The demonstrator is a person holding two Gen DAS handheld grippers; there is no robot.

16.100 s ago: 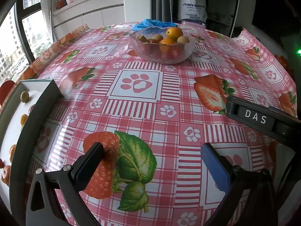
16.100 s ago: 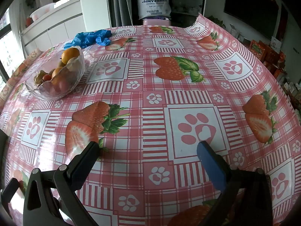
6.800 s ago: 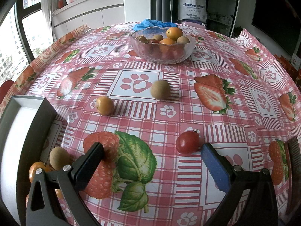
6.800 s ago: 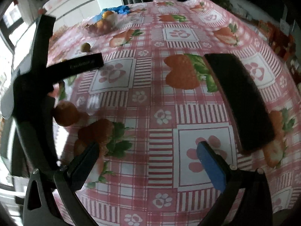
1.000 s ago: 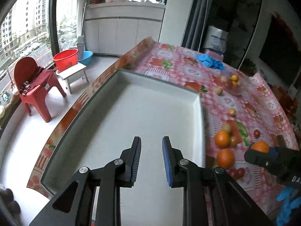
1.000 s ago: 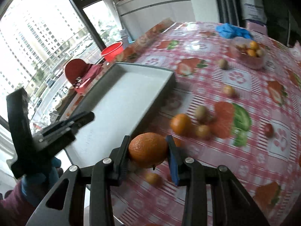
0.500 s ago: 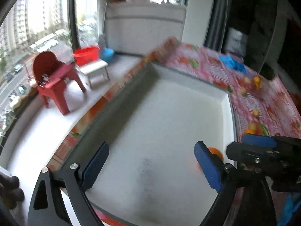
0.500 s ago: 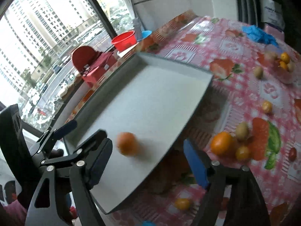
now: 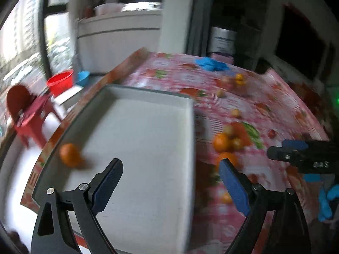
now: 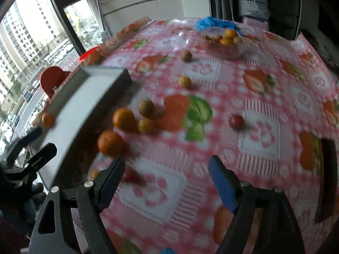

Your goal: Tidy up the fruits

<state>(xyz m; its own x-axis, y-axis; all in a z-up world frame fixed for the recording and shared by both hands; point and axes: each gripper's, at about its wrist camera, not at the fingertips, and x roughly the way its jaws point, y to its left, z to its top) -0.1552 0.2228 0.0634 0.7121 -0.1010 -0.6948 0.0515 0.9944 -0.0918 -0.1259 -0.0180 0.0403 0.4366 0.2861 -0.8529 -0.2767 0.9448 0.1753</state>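
Note:
A grey tray lies on the table's left side, with one orange inside near its left wall; the tray also shows in the right wrist view. My left gripper is open and empty above the tray's near part. My right gripper is open and empty above the tablecloth. Loose fruit lies right of the tray: two oranges, a brownish fruit, small yellow fruits and a red tomato.
A glass bowl of fruit stands at the far end, by a blue cloth. The table carries a red strawberry-pattern cloth. A red chair and red basin stand on the floor left of the table.
The orange dropped from my right gripper has rolled to the tray's left wall. My right gripper has swung right, off the tray and over the loose fruit. Both grippers stay open.

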